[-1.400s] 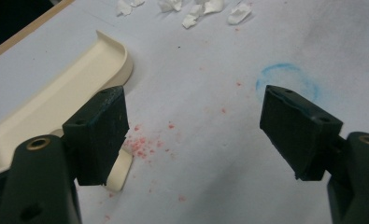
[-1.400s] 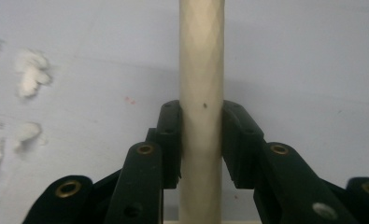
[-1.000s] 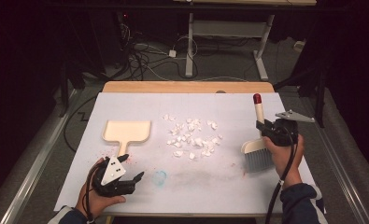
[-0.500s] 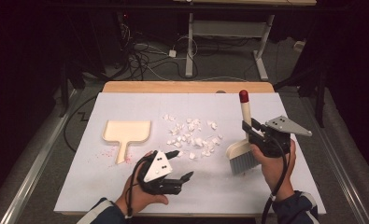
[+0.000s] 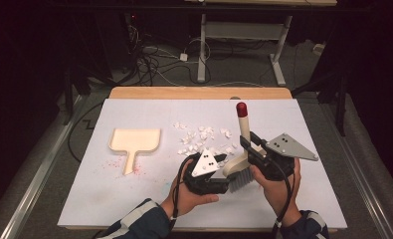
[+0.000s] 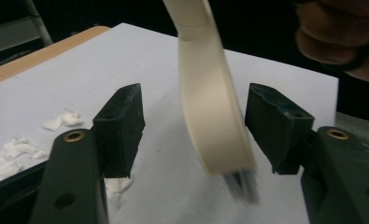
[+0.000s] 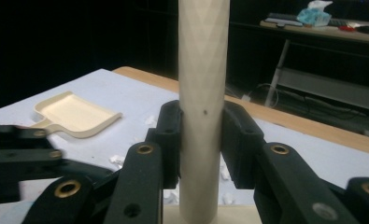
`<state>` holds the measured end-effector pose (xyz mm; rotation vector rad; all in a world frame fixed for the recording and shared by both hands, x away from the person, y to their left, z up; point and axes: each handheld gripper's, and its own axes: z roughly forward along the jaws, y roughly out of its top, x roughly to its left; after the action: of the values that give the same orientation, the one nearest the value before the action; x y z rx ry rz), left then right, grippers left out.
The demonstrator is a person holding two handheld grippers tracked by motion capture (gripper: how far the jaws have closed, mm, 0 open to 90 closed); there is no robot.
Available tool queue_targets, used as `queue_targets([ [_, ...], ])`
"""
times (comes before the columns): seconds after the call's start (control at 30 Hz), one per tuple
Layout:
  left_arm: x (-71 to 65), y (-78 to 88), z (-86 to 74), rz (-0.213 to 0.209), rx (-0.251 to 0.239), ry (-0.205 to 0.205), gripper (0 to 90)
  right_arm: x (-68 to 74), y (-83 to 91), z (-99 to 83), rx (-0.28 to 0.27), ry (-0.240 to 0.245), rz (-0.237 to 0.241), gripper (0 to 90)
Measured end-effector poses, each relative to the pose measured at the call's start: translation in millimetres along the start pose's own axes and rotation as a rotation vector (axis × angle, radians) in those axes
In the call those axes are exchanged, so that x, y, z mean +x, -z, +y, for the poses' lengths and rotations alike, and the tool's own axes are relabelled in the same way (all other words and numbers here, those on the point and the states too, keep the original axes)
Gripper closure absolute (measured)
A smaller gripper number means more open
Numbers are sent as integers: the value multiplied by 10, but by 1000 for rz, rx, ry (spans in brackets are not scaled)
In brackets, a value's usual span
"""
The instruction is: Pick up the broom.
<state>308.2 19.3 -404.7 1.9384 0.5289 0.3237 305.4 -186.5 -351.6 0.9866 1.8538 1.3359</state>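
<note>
On the white table (image 5: 134, 199), near its front edge, the right gripper (image 5: 256, 149) has its jaws clamped on the cream handle of a brush (image 5: 241, 144), which stands upright with its red tip on top and its dark bristles down by the tabletop. Just beside it, the left gripper (image 5: 224, 185) has its jaws apart on either side of the brush's head. Scraps of white paper (image 5: 201, 137) lie scattered just behind them. Well to the left lies a cream dustpan (image 5: 134, 140), flat on the table.
</note>
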Motion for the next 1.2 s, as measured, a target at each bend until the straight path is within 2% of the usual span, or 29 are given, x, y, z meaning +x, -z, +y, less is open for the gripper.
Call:
queue_targets([
  [0.1, 25, -21, 2, -15, 8, 0, 414, 101, 23, 13, -23, 22, 13, 708],
  [0.17, 31, -23, -26, -37, 10, -5, 459, 156, 26, 23, -24, 33, 41, 707],
  [0.23, 45, -3, -46, -64, 7, -18, 537, 211, 31, 28, -26, 44, 51, 707],
  [0.3, 57, 27, -55, -67, 13, -26, 603, 260, 44, 34, -29, 59, 57, 706],
  [0.47, 112, 117, -63, -66, 42, -49, 633, 282, 83, 59, -24, 79, 110, 702],
  [0.53, 182, 190, -105, -101, 61, -48, 641, 259, 86, 71, -15, 96, 174, 682],
  [0.63, 236, 281, -163, -86, 96, -87, 656, 241, 107, 81, 6, 153, 274, 672],
  [0.77, 278, 384, -198, -85, 121, -103, 660, 228, 129, 71, 27, 213, 366, 638],
  [0.8, 289, 459, -212, -92, 137, -117, 660, 233, 136, 73, 36, 234, 384, 625],
  [0.83, 289, 459, -212, -92, 137, -117, 660, 240, 145, 75, 41, 255, 402, 599],
  [0.87, 289, 537, -222, -103, 160, -148, 660, 249, 152, 79, 49, 284, 430, 569],
  [0.9, 289, 576, -227, -110, 170, -160, 661, 262, 160, 83, 60, 324, 453, 549],
  [0.93, 289, 576, -227, -110, 170, -160, 660, 262, 160, 83, 60, 324, 453, 549],
  [0.97, 285, 649, -251, -130, 182, -182, 660, 282, 184, 77, 58, 389, 460, 509],
  [1.07, 279, 710, -285, -140, 194, -190, 660, 255, 157, 51, 86, 395, 522, 470],
  [1.13, 268, 778, -345, -175, 216, -203, 660, 263, 107, 10, 124, 418, 543, 447],
  [1.2, 255, 794, -368, -183, 218, -205, 660, 285, 37, -49, 169, 433, 586, 421],
])
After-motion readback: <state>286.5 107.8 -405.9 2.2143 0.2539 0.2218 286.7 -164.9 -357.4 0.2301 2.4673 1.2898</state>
